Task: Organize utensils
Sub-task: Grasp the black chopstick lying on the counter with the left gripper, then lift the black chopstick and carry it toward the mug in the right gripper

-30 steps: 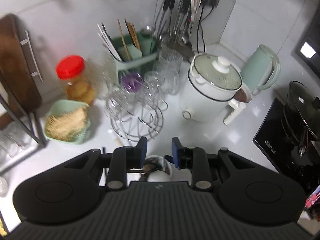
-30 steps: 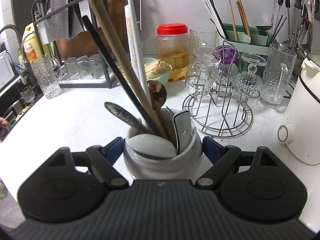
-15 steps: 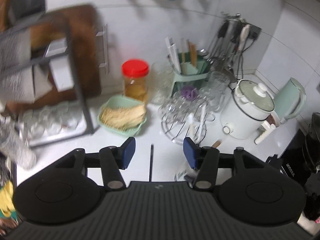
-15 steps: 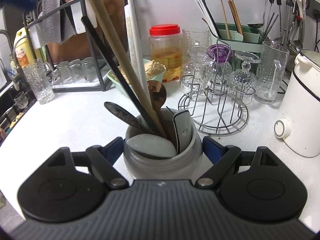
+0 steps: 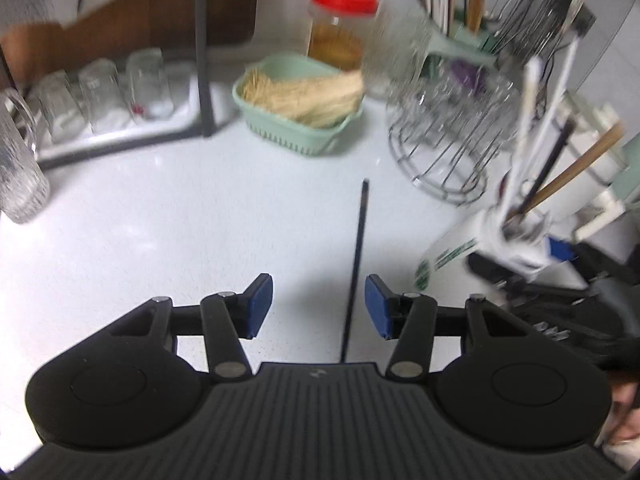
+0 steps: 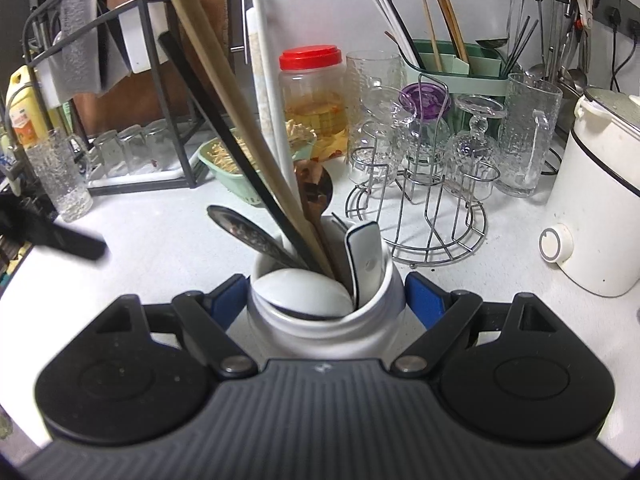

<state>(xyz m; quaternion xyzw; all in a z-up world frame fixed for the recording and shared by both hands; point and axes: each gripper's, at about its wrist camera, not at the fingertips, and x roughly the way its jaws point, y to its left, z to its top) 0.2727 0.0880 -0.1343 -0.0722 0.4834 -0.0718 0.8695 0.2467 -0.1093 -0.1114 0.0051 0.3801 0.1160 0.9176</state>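
Note:
My right gripper (image 6: 326, 300) is shut on a white ceramic jar (image 6: 320, 320), with a blue pad against each side. Long chopsticks (image 6: 224, 100), a metal spoon (image 6: 244, 232) and a white spoon (image 6: 300, 292) stand in the jar. In the left wrist view the same jar (image 5: 460, 252) shows blurred at the right. A single black chopstick (image 5: 357, 256) lies on the white counter (image 5: 160, 240). My left gripper (image 5: 318, 304) hangs low over it, open. The chopstick runs between the pads near the right one, and neither pad touches it.
At the back stand a green chopstick caddy (image 6: 456, 68), a wire rack of glasses (image 6: 420, 184), a red-lidded jar (image 6: 312, 92) and a green basket (image 5: 300, 108). A white rice cooker (image 6: 600, 200) is at the right. At the left are a dish rack (image 5: 120, 92) and a glass mug (image 5: 16, 168).
My left gripper has dropped from above the jar to low over the counter at its left, jaws wider, with the black chopstick now between them. The right gripper still holds the jar.

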